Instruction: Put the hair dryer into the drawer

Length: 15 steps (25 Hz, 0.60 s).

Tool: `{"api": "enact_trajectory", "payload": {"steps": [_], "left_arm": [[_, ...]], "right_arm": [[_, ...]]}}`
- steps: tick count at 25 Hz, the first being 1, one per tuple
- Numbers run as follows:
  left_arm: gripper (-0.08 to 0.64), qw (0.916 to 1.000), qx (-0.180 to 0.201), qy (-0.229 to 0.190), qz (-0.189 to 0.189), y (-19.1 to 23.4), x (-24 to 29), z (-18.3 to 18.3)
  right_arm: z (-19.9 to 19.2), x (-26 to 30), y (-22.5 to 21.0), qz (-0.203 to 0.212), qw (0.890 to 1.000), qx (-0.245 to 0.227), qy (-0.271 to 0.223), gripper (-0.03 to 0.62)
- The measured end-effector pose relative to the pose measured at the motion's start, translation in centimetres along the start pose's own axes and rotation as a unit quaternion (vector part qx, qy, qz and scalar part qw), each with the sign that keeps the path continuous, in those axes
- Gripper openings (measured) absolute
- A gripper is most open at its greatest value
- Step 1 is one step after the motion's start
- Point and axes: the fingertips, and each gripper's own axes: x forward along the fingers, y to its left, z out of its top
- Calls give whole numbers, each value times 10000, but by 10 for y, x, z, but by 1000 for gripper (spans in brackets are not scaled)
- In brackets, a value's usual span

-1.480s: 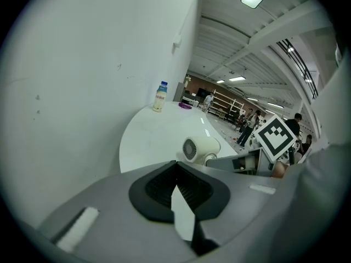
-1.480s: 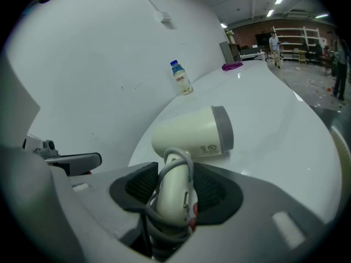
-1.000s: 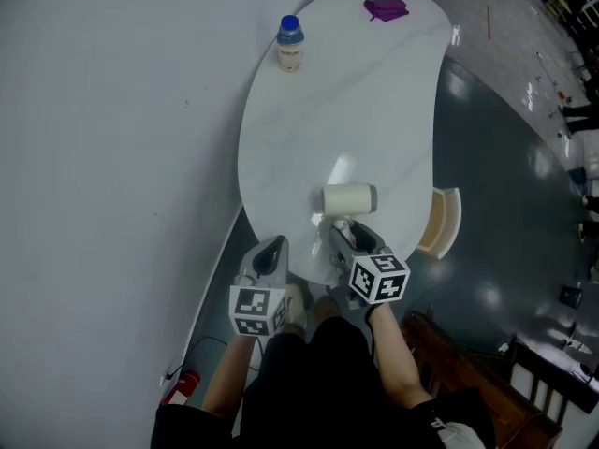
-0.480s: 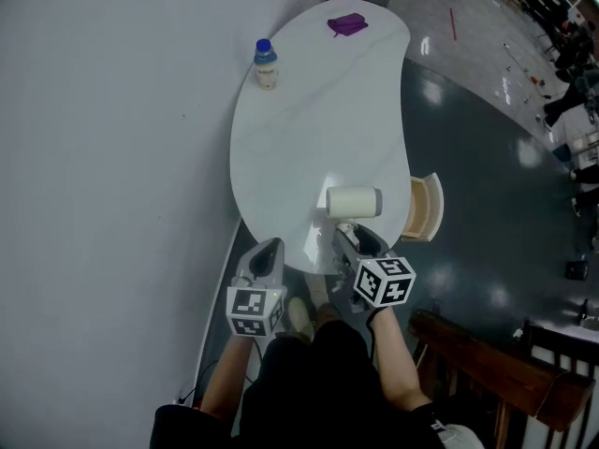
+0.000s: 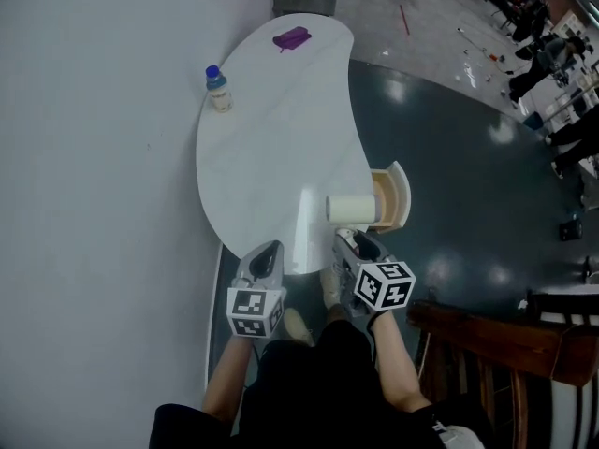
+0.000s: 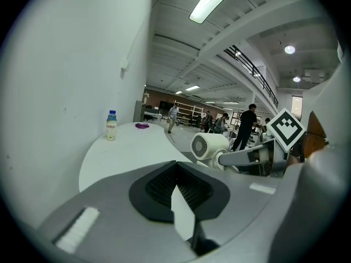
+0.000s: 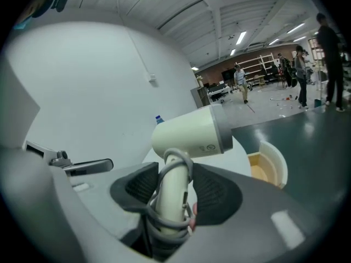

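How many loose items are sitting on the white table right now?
2. A bottle stands near the wall-side edge of the table, and a purple item lies at its far end. The hair dryer is held in the right gripper, off the table. Nothing seems hidden.

Right gripper view: the bottle [image 7: 159,119] is mostly covered by the hair dryer [image 7: 192,136], only its cap gets seen. Head view: the purple thing [image 5: 292,38] on the table [image 5: 262,148] can't be identified, too small, and the chair [image 5: 496,330] is cut off at the edge.

glossy white tabletop [image 5: 267,143], smooth cream plastic hair dryer [image 7: 192,137], pale wooden drawer [image 5: 403,195], shiny dark floor [image 5: 459,138]
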Motion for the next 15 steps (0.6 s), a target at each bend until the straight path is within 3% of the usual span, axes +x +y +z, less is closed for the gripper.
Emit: {"api": "enact_trajectory", "payload": {"steps": [6,15], "left_arm": [[8,9995,151,-31,-261,-40,45,16],[7,9995,231,25,-227,-83,119,40]], "right_arm": [[26,-19,-61,-288,9993,126,-211,202],[55,-20,-140,-298,9992,246,-96,202]]}}
